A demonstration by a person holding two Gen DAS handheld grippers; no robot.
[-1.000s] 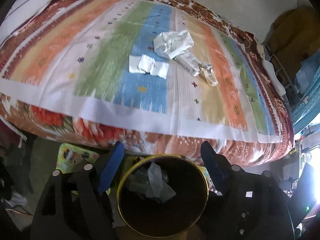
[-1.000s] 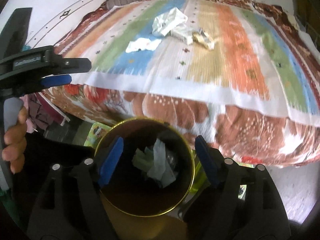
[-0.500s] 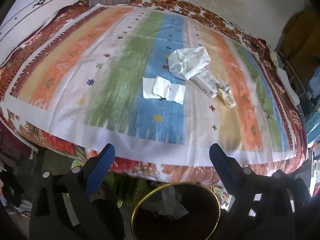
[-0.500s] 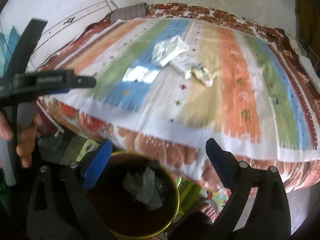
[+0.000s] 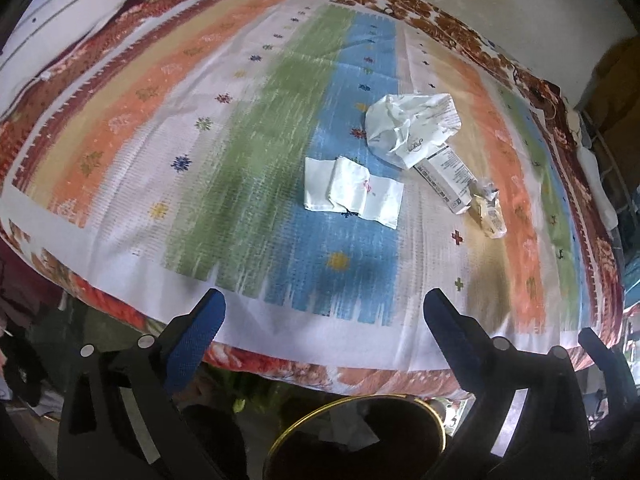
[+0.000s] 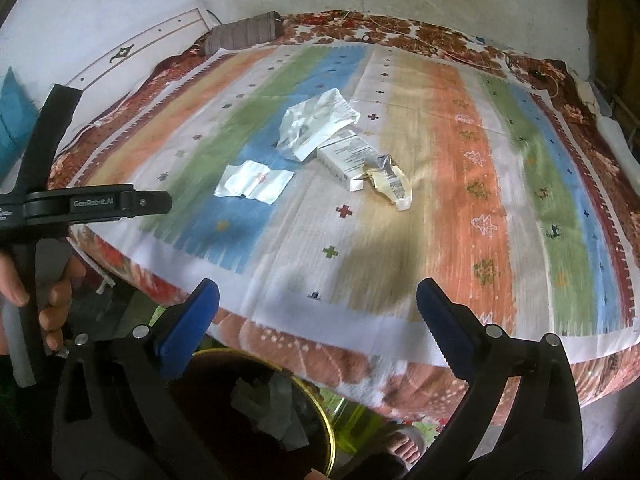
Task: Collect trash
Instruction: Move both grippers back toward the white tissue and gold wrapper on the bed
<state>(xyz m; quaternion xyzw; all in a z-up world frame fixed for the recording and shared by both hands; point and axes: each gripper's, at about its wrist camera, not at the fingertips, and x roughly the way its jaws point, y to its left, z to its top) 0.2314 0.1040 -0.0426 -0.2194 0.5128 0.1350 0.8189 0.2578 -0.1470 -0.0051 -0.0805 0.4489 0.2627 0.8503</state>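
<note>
Trash lies on the striped bedspread (image 5: 120,128): a flat white tissue (image 5: 352,192), a crumpled white wrapper (image 5: 408,124), a small carton (image 5: 444,172) and a yellowish crushed packet (image 5: 490,212). They also show in the right wrist view: tissue (image 6: 256,180), wrapper (image 6: 316,124), carton (image 6: 348,156), packet (image 6: 392,184). A gold-rimmed bin (image 6: 256,416) with papers inside stands below the bed edge; its rim shows in the left wrist view (image 5: 356,436). My left gripper (image 5: 322,320) and right gripper (image 6: 318,308) are both open and empty, near the bed's front edge.
A brown bolster (image 6: 244,34) lies at the bed's far end against the wall. A person's foot (image 6: 404,446) is on the floor beside the bin. Furniture and clutter stand to the right of the bed (image 5: 616,120).
Both grippers have risen from over the bin and moved toward the bed. The bin has slid down to the bottom of both views; the trash on the bed looks closer.
</note>
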